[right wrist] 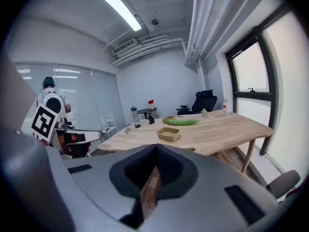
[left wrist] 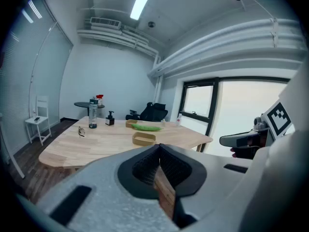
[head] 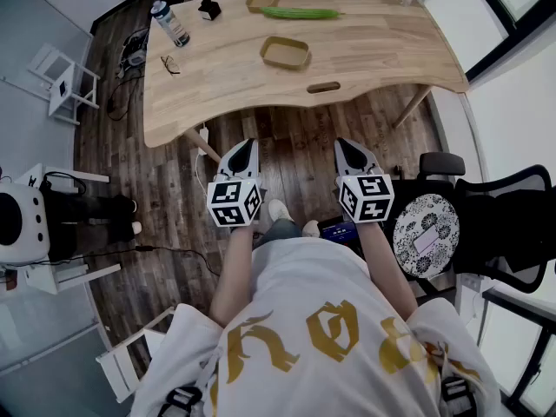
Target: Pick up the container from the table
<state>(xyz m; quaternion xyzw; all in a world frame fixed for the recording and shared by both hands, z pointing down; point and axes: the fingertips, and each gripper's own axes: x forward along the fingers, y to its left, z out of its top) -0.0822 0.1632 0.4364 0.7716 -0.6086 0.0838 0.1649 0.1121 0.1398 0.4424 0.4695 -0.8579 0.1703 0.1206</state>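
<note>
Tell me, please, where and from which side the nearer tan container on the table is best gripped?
Probably its near long wall: the tan container sits upright, shallow and open-topped, so one jaw can drop inside and one outside. Come from above, on the side toward the table edge nearest you; nothing stands close there.

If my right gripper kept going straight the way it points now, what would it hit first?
Probably the near edge of the table, straight ahead of the shut right gripper; the tan container sits farther on. Depth is unclear, so it might pass just under the top.
</note>
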